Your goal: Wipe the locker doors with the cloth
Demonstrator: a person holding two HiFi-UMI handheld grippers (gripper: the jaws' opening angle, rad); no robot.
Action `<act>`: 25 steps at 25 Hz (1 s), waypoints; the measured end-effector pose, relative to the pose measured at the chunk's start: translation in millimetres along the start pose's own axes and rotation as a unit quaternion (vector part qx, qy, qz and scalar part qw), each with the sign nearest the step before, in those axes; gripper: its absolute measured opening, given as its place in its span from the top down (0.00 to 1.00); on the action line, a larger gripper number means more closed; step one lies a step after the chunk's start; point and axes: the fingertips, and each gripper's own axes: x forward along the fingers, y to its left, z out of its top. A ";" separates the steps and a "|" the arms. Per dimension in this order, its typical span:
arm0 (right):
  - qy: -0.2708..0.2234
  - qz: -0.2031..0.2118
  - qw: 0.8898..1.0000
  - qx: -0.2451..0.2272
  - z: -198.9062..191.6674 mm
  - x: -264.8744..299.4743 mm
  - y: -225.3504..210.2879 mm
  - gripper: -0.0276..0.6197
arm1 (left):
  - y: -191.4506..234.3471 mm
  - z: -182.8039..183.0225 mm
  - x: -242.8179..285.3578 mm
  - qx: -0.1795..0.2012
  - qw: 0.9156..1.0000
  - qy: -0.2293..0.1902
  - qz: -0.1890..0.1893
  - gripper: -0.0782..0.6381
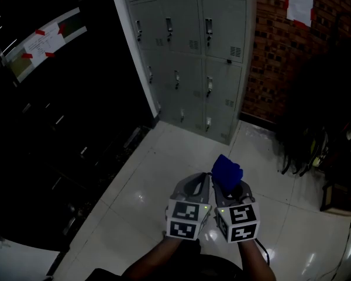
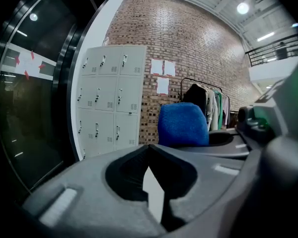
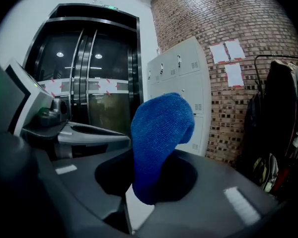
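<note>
Where the right claw (image 1: pixel 229 187) pinches it, the cloth (image 3: pixel 159 133) bulges upward — blue.

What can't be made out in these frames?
Lockers: head view, top rows cut off by the upper edge.
Papers on the brick wall: print too small in every view.
Cloth: bunched, full extent hidden by its own folds.
Clothes rack: head view, lost in shadow.

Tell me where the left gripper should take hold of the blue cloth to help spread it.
Grip the free, rounded top fold of the blue cloth, which stands clear above the right gripper; its lower end is clamped there. The left gripper sits close beside it on the left, jaws shut and empty, so probably open it and come in sideways from the left.
</note>
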 end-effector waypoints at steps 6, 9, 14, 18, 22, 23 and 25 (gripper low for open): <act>-0.001 -0.017 1.000 0.001 45.2 89.4 -12.9 0.83 | 70.3 40.5 57.9 0.007 1.000 -0.010 -0.017 0.89; -0.004 -0.028 1.000 0.001 61.9 124.4 -17.7 0.83 | 101.3 55.1 80.6 0.006 1.000 -0.014 -0.026 0.89; -0.010 -0.040 0.999 0.003 83.1 170.0 -37.1 0.83 | 133.1 73.6 122.2 0.010 0.999 -0.013 -0.039 0.89; -0.015 -0.043 0.999 0.001 102.4 207.5 -58.1 0.83 | 155.1 95.1 159.2 0.016 0.999 -0.018 -0.042 0.89; -0.023 -0.039 0.999 -0.005 121.3 253.6 -84.5 0.83 | 177.6 116.3 204.9 0.018 0.999 -0.027 -0.039 0.89; -0.026 -0.038 0.999 -0.007 126.8 265.5 -91.9 0.83 | 182.5 121.7 218.0 0.019 0.999 -0.029 -0.039 0.89; -0.033 -0.034 0.999 -0.011 140.4 289.1 -108.6 0.83 | 191.7 134.5 244.8 0.020 0.999 -0.032 -0.038 0.89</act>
